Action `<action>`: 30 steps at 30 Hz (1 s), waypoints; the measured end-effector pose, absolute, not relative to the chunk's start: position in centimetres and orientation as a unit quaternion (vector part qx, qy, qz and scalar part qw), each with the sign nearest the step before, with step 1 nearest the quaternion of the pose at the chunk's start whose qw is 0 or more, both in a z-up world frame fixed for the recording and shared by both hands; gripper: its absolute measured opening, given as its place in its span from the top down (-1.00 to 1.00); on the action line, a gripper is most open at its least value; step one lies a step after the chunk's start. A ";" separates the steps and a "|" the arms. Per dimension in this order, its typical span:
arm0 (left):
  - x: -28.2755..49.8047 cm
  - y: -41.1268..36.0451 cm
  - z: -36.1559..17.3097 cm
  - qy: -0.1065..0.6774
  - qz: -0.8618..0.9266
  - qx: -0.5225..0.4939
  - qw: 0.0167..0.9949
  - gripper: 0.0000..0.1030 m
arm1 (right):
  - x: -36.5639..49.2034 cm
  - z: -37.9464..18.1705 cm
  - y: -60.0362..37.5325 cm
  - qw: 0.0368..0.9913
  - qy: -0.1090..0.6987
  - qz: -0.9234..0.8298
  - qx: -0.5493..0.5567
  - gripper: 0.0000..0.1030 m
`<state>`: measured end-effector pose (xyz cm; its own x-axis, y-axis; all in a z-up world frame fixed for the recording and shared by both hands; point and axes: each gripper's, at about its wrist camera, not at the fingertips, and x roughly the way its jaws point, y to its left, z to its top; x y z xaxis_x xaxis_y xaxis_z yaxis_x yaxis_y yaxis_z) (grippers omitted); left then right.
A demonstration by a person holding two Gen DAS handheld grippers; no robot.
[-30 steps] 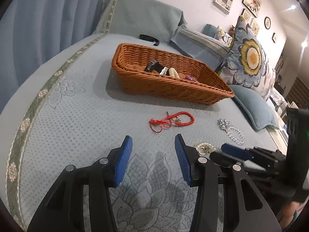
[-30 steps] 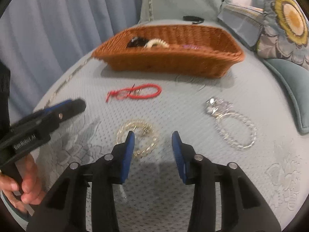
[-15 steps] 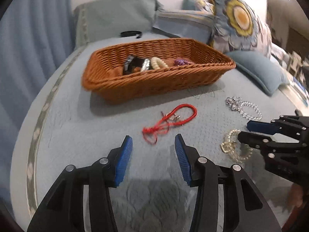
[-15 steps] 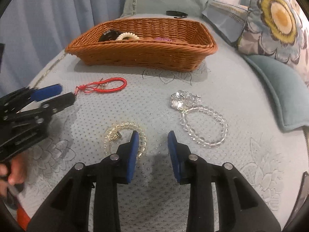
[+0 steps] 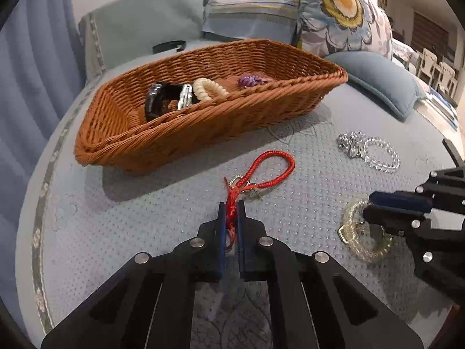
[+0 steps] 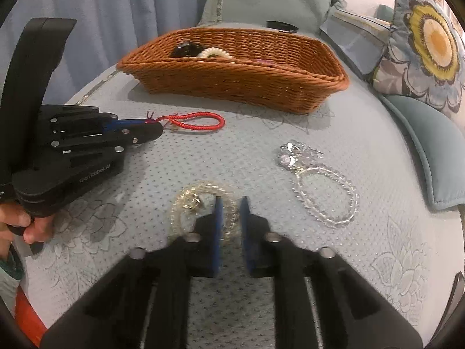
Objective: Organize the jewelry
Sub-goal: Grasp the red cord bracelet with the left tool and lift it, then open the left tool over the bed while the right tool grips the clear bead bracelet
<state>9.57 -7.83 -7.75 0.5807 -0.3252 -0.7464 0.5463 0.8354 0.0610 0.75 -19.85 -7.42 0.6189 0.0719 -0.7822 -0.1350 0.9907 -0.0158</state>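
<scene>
Jaws of the left gripper (image 5: 232,208) have just closed and now pinch the knotted tail of the red cord bracelet (image 5: 268,170); its loop lies on the bedspread (image 5: 145,212) just short of the wicker basket (image 5: 203,133). Jaws of the right gripper (image 6: 230,203) have also just been closing, and straddle the near arc of the pale-gold bead bracelet (image 6: 200,203). The wrist view shows a narrow gap w/ beads in it, so contact is probable, not certain.

Handling (judged): cord is light, limp, non-slip; held by one end, the loop and its small metal charm should dangle, so lift high enough to clear the basket rim. Bead bracelet is light and prob. elastic-strung, w/ smooth beads that may roll out of the pads; best taken across the strand, away from the gold charm. Clear crystal bracelet (image 6: 322,192) lies loose to the right, apart from both; it looks the most fragile, esp. at the faceted cluster.

Basket already holds a black watch (image 5: 157,99), a cream bead bracelet (image 5: 207,88) and a purple piece (image 5: 251,80).
</scene>
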 end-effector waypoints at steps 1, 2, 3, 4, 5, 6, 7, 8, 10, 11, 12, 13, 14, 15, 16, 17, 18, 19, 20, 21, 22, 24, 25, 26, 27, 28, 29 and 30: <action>9.3 -7.5 -7.5 0.383 -0.248 0.129 0.881 0.92 | 0.7 -7.4 -19.9 0.900 0.431 0.059 -0.036 0.85; 9.0 -7.0 -7.2 0.381 -0.247 0.112 0.884 0.92 | 0.6 -7.3 -19.9 0.901 0.429 0.060 -0.034 0.85; 8.8 -6.6 -6.9 0.380 -0.247 0.098 0.886 0.92 | 0.4 -7.0 -20.1 0.903 0.423 0.066 -0.024 0.85; 8.3 -6.0 -6.4 0.376 -0.247 0.075 0.890 0.92 | 0.3 -6.7 -20.3 0.905 0.419 0.068 -0.018 0.85; 7.8 -5.7 -6.2 0.375 -0.246 0.064 0.892 0.92 | 0.1 -6.3 -20.5 0.908 0.412 0.069 -0.012 0.85; 7.2 -5.3 -5.7 0.372 -0.240 0.055 0.895 0.92 | 0.0 -6.1 -20.7 0.910 0.408 0.069 -0.010 0.85; 6.6 -5.1 -5.4 0.369 -0.232 0.052 0.898 0.92 | -0.1 -5.7 -20.8 0.913 0.402 0.070 -0.007 0.85; 6.0 -4.7 -5.1 0.367 -0.226 0.048 0.901 0.92 | -0.3 -5.3 -21.0 0.915 0.397 0.071 -0.004 0.85; 4.5 -4.0 -4.7 0.369 -0.210 0.039 0.904 0.92 | -0.7 -4.7 -21.4 0.918 0.391 0.071 0.000 0.85; 3.7 -3.6 -4.7 0.375 -0.199 0.034 0.905 0.92 | -0.8 -4.6 -21.6 0.917 0.393 0.073 0.002 0.85; 3.3 -3.5 -4.9 0.381 -0.193 0.031 0.904 0.92 | -0.9 -4.6 -21.9 0.915 0.396 0.073 0.003 0.85; 2.7 -3.3 -5.2 0.390 -0.188 0.028 0.901 0.92 | -1.1 -4.6 -22.2 0.913 0.400 0.074 0.005 0.85; 2.1 -3.3 -5.4 0.398 -0.183 0.029 0.899 0.92 | -1.3 -4.7 -22.4 0.912 0.403 0.073 0.006 0.85; 1.6 -3.2 -5.7 0.402 -0.179 0.031 0.898 0.92 | -1.7 -4.8 -22.7 0.910 0.408 0.070 0.006 0.85; 1.2 -3.3 -6.0 0.410 -0.176 0.030 0.894 0.92 | -1.9 -4.9 -23.0 0.909 0.412 0.068 0.006 0.85; 0.8 -3.3 -6.4 0.419 -0.181 0.026 0.889 0.92 | -2.1 -5.1 -23.4 0.906 0.417 0.067 0.006 0.85; 0.6 -3.3 -6.8 0.427 -0.187 0.021 0.885 0.91 | -2.3 -5.4 -23.7 0.903 0.424 0.065 0.006 0.85; 0.4 -3.5 -7.0 0.433 -0.194 0.018 0.880 0.91 | -2.3 -5.7 -23.9 0.901 0.429 0.062 0.007 0.85; 0.0 -3.8 -7.3 0.439 -0.199 0.018 0.876 0.91 | -2.3 -6.1 -24.2 0.897 0.438 0.062 0.008 0.85; -0.2 -4.0 -7.5 0.439 -0.200 0.022 0.875 0.90 | -2.3 -6.4 -24.3 0.894 0.443 0.064 0.011 0.85; -0.4 -4.2 -7.7 0.438 -0.198 0.028 0.877 0.89 | -2.2 -6.7 -24.5 0.891 0.449 0.068 0.016 0.85; -0.9 -4.2 -7.7 0.433 -0.199 0.032 0.879 0.81 | -2.1 -7.2 -24.5 0.886 0.457 0.071 0.019 0.85; -0.9 -4.0 -7.7 0.432 -0.202 0.027 0.879 0.61 | -2.1 -7.3 -24.5 0.886 0.458 0.069 0.020 0.85; -1.0 -3.9 -7.6 0.432 -0.200 0.023 0.879 0.47 | -2.0 -7.3 -24.6 0.886 0.459 0.069 0.023 0.84; -1.0 -3.6 -7.5 0.429 -0.192 0.021 0.883 0.24 | -1.9 -7.3 -24.7 0.883 0.462 0.070 0.028 0.83; -1.1 -3.4 -7.3 0.423 -0.183 0.022 0.887 0.21 | -1.9 -7.3 -24.8 0.883 0.463 0.072 0.033 0.83; -1.0 -3.4 -7.2 0.419 -0.180 0.024 0.890 0.21 | -1.8 -7.3 -24.9 0.882 0.463 0.074 0.037 0.83; -0.9 -3.4 -7.1 0.418 -0.179 0.025 0.890 0.21 | -1.8 -7.3 -25.0 0.882 0.464 0.075 0.042 0.83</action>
<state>-0.94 -3.38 -7.07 0.5870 -0.2986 -0.7525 0.3401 0.9345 -0.1055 -1.76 -24.99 -7.30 0.5589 0.1719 -0.8112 -0.0931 0.9851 0.1446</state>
